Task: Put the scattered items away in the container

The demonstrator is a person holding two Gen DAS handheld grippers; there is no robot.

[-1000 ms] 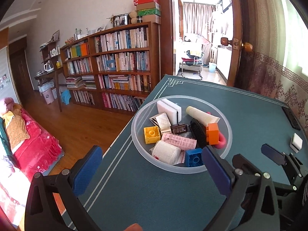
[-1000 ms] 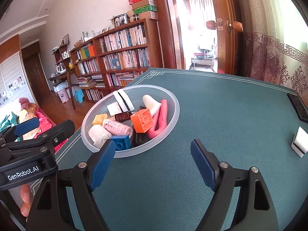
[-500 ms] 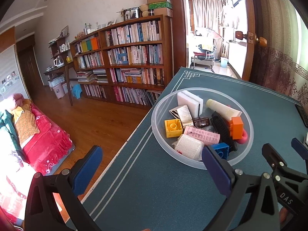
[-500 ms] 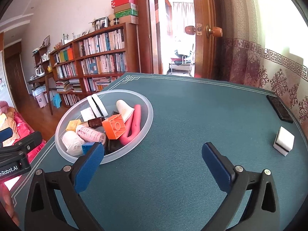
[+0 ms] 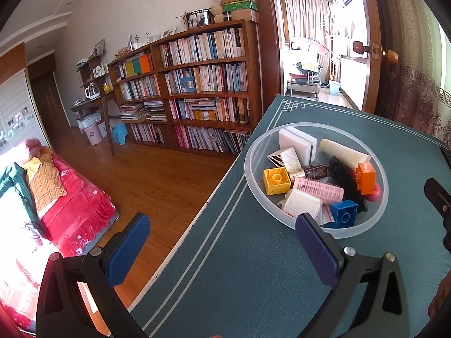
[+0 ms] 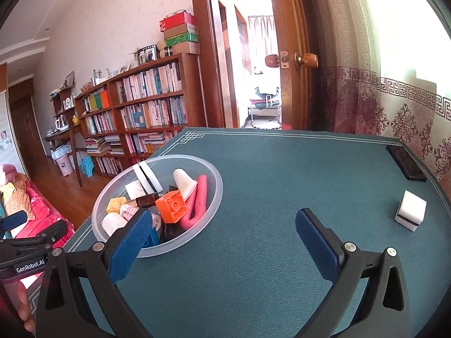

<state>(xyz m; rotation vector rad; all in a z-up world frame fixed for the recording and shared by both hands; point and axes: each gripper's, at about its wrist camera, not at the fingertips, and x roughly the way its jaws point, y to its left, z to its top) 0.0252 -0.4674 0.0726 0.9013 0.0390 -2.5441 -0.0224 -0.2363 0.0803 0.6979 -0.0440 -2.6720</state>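
Looks like the tidy-up is nearly done. The clear plastic bowl [image 6: 157, 205] sits left of centre in the right wrist view, near the left edge of the green table mat [image 6: 267, 253], and it's already piled up: orange brick [image 6: 171, 206], yellow brick [image 5: 276, 180], blue brick [image 5: 343, 214], a pink ribbed thing [image 5: 318, 193], a black comb [image 5: 345, 181], a cream tube [image 5: 344, 149] and a white sponge with a dark stripe [image 5: 297, 143].

What's still out, judging by the right wrist view, is a second white sponge block [image 6: 410, 209] at the right edge of the frame — white top and bottom with a dark band through the middle, lying well apart from the bowl. There's also a flat black slab [image 6: 406, 166] in the upper right of the mat; can't tell what it is, or whether it counts as clutter.

Both tools are empty. The right gripper [image 6: 225, 242] has its jaws spread wide over bare mat, and the left gripper [image 5: 222, 248] is spread too, hanging over the mat's left border.

Next move is probably swinging the right one across to that sponge — it looks soft, so a gentle squeeze on the flat sides should do.
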